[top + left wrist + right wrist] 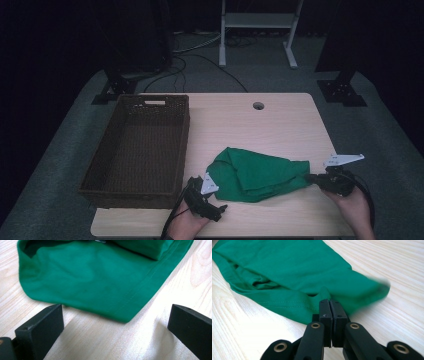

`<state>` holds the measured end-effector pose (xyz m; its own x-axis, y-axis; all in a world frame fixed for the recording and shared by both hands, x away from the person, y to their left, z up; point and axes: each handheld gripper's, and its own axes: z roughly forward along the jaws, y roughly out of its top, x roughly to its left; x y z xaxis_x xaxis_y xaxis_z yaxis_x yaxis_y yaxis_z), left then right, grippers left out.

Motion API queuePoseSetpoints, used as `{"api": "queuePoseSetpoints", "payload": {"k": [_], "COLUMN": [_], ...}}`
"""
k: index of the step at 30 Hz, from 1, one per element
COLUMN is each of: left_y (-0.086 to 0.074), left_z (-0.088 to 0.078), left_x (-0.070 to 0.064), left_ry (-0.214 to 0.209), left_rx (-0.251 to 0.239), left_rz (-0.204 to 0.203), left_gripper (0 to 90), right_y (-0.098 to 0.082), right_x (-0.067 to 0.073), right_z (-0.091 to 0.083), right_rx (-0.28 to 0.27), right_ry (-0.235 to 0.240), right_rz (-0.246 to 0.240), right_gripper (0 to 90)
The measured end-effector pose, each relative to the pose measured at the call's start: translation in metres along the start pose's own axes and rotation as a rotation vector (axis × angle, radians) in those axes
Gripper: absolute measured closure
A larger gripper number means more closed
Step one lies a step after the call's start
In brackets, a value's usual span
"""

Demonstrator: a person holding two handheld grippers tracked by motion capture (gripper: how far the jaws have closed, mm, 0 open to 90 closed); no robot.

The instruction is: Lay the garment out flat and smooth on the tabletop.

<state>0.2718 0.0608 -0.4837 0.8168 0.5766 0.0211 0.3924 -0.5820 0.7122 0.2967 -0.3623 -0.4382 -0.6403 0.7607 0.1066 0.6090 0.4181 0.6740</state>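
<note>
**Right gripper pinches the green cloth, left gripper waits open**

The right gripper [329, 302], at the lower right of the high view, has its two black jaws pressed together on a small fold of the green T-shirt [255, 172] — in the right gripper view the fabric rises in a little ridge just above the jaw tips. The left gripper [116, 322] stands released: its jaws are wide apart at the bottom corners of the left gripper view, with bare wood between them, and the stitched hem of the garment lies just beyond them, not touching.

The garment lies crumpled at the lower centre of the high view, on the light wooden table [280, 125]. A dark wicker basket [136, 145] stands at the left of that frame, apart from the garment.
</note>
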Motion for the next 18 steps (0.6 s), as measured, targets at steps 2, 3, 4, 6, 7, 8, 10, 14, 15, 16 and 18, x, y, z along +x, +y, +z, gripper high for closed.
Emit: {"api": "queuePoseSetpoints", "payload": {"k": [2, 3, 4, 6, 7, 8, 10, 14, 15, 16, 18], "left_y": [0.0, 0.0, 0.0, 0.0, 0.0, 0.0, 0.0, 0.0, 0.0, 0.0, 0.0], "left_z": [0.0, 0.0, 0.0, 0.0, 0.0, 0.0, 0.0, 0.0, 0.0, 0.0, 0.0], "left_x": [0.0, 0.0, 0.0, 0.0, 0.0, 0.0, 0.0, 0.0, 0.0, 0.0, 0.0], "left_ry": [0.0, 0.001, 0.001, 0.001, 0.002, 0.002, 0.003, 0.003, 0.003, 0.003, 0.003], "left_rx": [0.0, 0.0, 0.0, 0.0, 0.0, 0.0, 0.001, 0.001, 0.001, 0.001, 0.001], "left_rz": [0.0, 0.001, 0.001, 0.001, 0.0, 0.0, 0.001, 0.002, 0.002, 0.002, 0.001], "left_gripper": [0.0, 0.0, 0.0, 0.0, 0.0, 0.0, 0.0, 0.0, 0.0, 0.0, 0.0], "right_y": [-0.003, -0.004, -0.005, -0.008, -0.01, -0.012, -0.016, -0.023, -0.025, -0.027, -0.031], "right_x": [-0.002, -0.003, -0.004, -0.005, -0.005, -0.005, -0.006, -0.008, -0.009, -0.01, -0.012], "right_z": [-0.003, -0.005, -0.006, -0.007, -0.008, -0.008, -0.008, -0.01, -0.01, -0.011, -0.013], "right_rx": [-0.002, -0.004, -0.005, -0.003, -0.006, -0.011, -0.011, -0.006, -0.007, -0.005, -0.003], "right_ry": [-0.007, -0.011, -0.013, -0.015, -0.013, -0.008, -0.004, -0.007, -0.01, -0.013, -0.019], "right_rz": [0.008, 0.009, 0.012, 0.018, 0.017, 0.014, 0.01, 0.022, 0.021, 0.027, 0.033], "right_gripper": [89.4, 89.4, 89.4, 89.4, 89.3, 88.9, 88.9, 88.5, 87.9, 86.9, 84.3]}}
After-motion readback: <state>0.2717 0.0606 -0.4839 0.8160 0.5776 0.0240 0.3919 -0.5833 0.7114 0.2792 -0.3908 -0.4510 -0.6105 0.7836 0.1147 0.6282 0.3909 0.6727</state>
